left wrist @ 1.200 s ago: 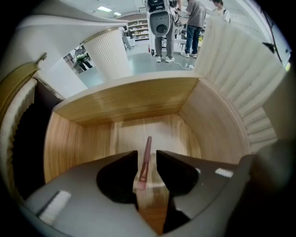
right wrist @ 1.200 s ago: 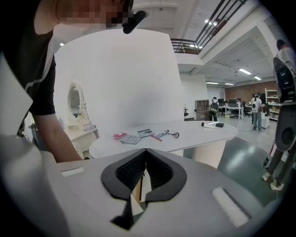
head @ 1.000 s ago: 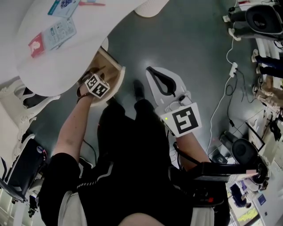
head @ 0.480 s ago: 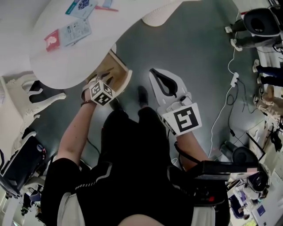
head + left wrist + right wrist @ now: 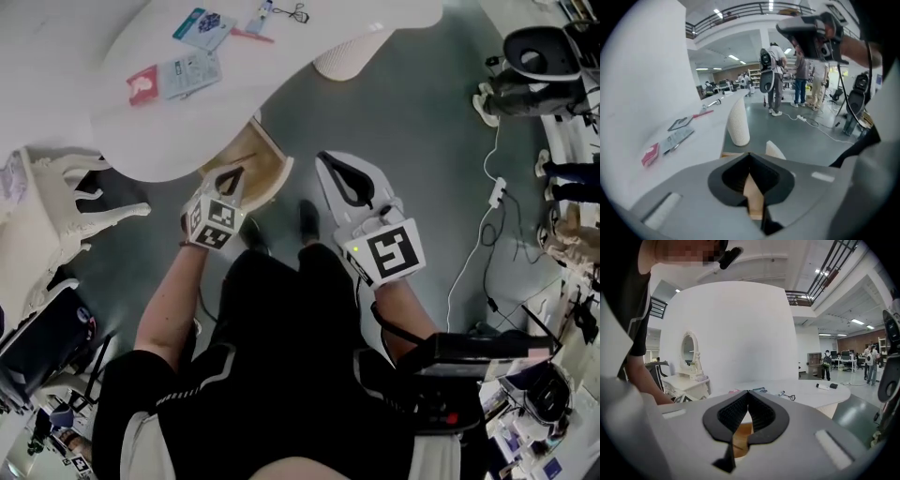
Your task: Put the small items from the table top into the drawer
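Cards (image 5: pixel 192 73) lie on the white tabletop (image 5: pixel 309 28) above a grey floor (image 5: pixel 422 122).

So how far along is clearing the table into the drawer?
Done: the drawer stands open. In hand: nothing; the left gripper has just closed empty, the right gripper is shut empty. Left: the red card, white leaflet, teal card and pen, on the table.

The head view looks steeply down from above onto the white table (image 5: pixel 309 56) and the drawer (image 5: pixel 251 167). Both gripper views sit close behind their own jaws, sharing that table top and drawer.
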### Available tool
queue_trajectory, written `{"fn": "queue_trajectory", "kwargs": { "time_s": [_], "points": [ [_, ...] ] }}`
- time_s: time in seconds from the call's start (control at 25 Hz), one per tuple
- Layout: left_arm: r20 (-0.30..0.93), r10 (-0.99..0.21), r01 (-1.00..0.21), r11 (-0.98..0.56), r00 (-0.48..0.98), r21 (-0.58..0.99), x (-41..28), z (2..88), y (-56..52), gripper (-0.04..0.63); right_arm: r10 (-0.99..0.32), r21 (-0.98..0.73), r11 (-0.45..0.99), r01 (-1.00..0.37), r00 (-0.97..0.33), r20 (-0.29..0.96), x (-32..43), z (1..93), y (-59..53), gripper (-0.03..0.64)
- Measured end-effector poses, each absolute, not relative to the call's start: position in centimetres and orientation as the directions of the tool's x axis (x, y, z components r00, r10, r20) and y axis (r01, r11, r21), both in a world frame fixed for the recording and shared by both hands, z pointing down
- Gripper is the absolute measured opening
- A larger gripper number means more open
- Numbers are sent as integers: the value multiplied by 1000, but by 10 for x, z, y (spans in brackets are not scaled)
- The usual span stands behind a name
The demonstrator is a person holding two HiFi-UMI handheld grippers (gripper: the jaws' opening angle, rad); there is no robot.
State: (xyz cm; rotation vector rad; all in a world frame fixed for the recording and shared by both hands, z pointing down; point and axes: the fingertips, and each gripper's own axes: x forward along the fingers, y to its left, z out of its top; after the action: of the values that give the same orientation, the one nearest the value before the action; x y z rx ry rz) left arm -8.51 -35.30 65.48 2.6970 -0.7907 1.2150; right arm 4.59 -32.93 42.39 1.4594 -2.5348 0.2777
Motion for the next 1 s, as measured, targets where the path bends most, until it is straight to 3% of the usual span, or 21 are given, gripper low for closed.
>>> {"fn": "queue_trajectory", "kwargs": {
  "time_s": [0.36, 1.0],
  "points": [
    [494, -563, -644, -765, 663, -7, -110, 534, -351, 0, -818, -40, 538, -842, -533, 214, 23, 391, -330, 3],
    [166, -760, -778, -611, 628, 147, -156, 391, -344, 0, -808, 7, 581, -814, -576, 123, -6, 341, -345, 2]
  ]
}}
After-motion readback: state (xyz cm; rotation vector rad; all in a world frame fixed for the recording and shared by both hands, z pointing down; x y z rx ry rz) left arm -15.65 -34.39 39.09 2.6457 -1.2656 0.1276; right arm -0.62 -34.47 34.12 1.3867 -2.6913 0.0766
